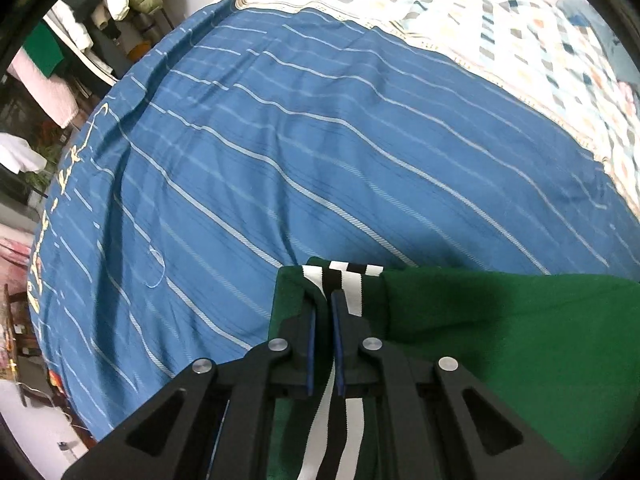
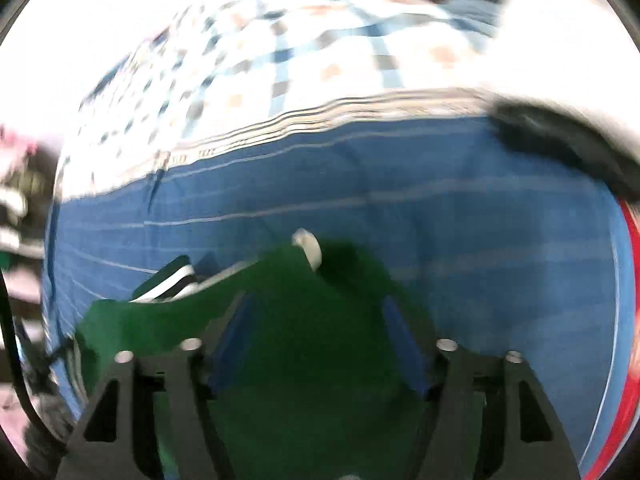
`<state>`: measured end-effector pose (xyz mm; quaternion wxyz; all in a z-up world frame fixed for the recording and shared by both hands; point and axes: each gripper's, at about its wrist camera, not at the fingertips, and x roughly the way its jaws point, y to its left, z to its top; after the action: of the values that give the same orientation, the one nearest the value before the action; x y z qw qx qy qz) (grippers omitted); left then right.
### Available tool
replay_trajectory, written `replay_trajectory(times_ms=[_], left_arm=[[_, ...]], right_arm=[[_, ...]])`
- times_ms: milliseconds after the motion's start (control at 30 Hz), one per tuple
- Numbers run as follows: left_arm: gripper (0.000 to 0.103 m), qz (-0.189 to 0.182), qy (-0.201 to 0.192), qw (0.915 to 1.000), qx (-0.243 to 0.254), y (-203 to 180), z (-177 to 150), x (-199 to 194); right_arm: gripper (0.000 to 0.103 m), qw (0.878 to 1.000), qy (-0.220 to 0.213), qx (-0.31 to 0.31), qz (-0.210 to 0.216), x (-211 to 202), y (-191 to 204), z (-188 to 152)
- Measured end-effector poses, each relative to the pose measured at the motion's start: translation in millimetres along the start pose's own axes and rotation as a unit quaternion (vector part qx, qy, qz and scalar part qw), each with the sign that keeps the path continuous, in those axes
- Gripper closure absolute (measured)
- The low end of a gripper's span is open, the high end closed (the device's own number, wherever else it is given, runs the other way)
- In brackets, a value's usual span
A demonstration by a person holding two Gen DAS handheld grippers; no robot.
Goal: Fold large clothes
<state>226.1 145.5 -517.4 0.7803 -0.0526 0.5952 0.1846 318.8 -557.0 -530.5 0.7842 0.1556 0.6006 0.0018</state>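
Note:
A green garment (image 1: 500,340) with a black-and-white striped band (image 1: 352,280) lies on a blue striped bedsheet (image 1: 280,140). My left gripper (image 1: 323,304) is shut on the striped band at the garment's left end. In the blurred right wrist view the same green garment (image 2: 304,320) lies under and between the fingers of my right gripper (image 2: 316,304), whose jaws stand wide apart. A white tag (image 2: 308,246) shows at the garment's far edge, and the striped band (image 2: 172,280) lies to the left.
A pale patterned quilt (image 1: 500,20) covers the far part of the bed. Clothes hang on a rack (image 1: 100,8) past the bed's left edge. A dark object (image 2: 560,148) and a red edge (image 2: 628,320) are at the right in the right wrist view.

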Motion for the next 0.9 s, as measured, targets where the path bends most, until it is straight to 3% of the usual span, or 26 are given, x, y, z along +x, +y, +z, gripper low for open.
replay_trajectory(times_ms=[67,100,133,167,267,367,433,567,633,700,767,800,833,900], left_arm=[[0.099,0.004,0.002,1.0,0.006,0,-3,1],[0.099,0.006,0.004,0.9999,0.011,-1,-2,2],[0.098,0.007,0.004,0.9999,0.015,0,-1,3],[0.098,0.009,0.004,0.9998,0.019,-1,-1,3],[0.098,0.017,0.007,0.9993,0.033,-3,-1,6],[0.098,0.023,0.016,0.9988,0.041,-7,1,13],[0.098,0.027,0.025,0.9979,0.053,-12,5,23],[0.097,0.03,0.039,0.9972,0.057,-16,10,45],[0.095,0.026,0.045,0.9976,0.045,-12,14,40],[0.093,0.018,0.04,0.9987,0.027,-4,15,25],[0.089,0.02,0.023,0.9995,0.007,8,13,0],[0.089,0.035,0.013,0.9993,-0.001,14,10,-15],[0.08,0.04,0.003,0.9991,-0.01,17,7,-28],[0.034,0.023,-0.015,0.9992,-0.029,21,-2,-52]], right_arm=[[0.031,0.997,0.05,-0.046,0.025,30,12,16],[0.038,0.995,0.078,-0.06,0.024,41,13,15],[0.071,0.992,0.099,-0.07,0.019,51,17,17],[0.092,0.992,0.103,-0.073,0.024,54,19,18],[0.096,0.996,0.069,-0.049,0.021,41,22,25],[0.096,0.999,0.015,-0.002,0.034,21,16,37],[0.096,1.0,0.007,0.006,0.024,25,16,40],[0.096,0.999,0.032,0.026,-0.001,56,14,39],[0.093,0.997,0.066,0.022,-0.019,76,15,39],[0.075,0.996,0.075,0.019,-0.034,73,19,41],[0.042,0.996,0.066,0.006,-0.055,53,24,42],[0.038,0.997,0.05,-0.002,-0.058,33,27,41],[0.037,0.997,0.036,-0.008,-0.061,15,30,38],[0.037,0.998,0.024,-0.015,-0.062,-14,36,28]])
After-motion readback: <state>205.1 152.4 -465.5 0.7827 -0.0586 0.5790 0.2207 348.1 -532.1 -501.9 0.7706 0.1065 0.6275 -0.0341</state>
